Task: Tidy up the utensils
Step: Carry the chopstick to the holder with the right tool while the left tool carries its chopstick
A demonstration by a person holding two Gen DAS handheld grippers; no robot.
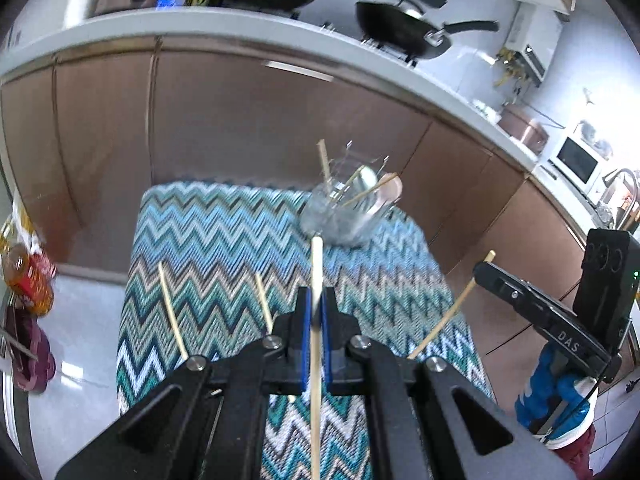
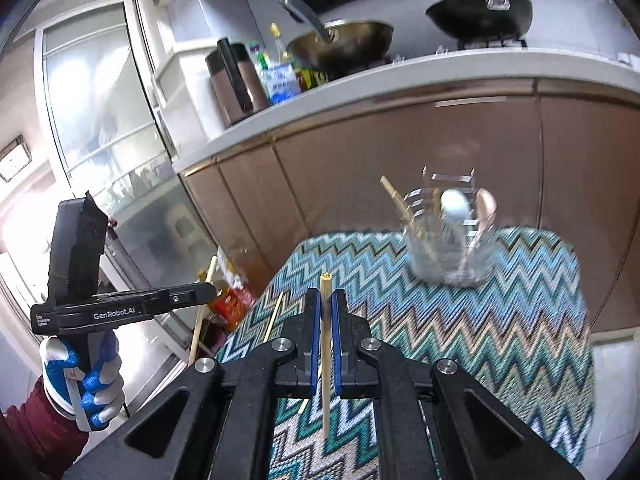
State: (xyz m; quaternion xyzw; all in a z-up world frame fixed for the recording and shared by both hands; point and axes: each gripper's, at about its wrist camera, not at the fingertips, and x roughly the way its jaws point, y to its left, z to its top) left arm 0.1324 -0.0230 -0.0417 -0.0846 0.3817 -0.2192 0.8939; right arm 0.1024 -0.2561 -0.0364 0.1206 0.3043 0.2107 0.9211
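Note:
My left gripper [image 1: 317, 294] is shut on a pale wooden chopstick [image 1: 316, 264] that sticks out past its blue pads. My right gripper [image 2: 326, 296] is shut on another chopstick [image 2: 325, 284]. Both hang above a table under a zigzag cloth [image 1: 224, 240]. At the cloth's far side stands a clear utensil holder [image 1: 348, 212] [image 2: 448, 248] with chopsticks and spoons in it. Two loose chopsticks [image 1: 172, 312] [image 1: 264, 300] lie on the cloth. Each wrist view shows the other gripper from the side: the right one [image 1: 482, 270], the left one [image 2: 212, 290], each in a blue-and-white gloved hand [image 2: 92, 384].
Brown cabinet doors [image 1: 240, 128] and a white counter [image 1: 280, 32] rise behind the table. A black wok [image 1: 400, 32] and a second pan [image 2: 340, 44] sit on the counter. Bottles and packets [image 1: 28, 280] stand on the floor to the left, a microwave [image 1: 576, 160] far right.

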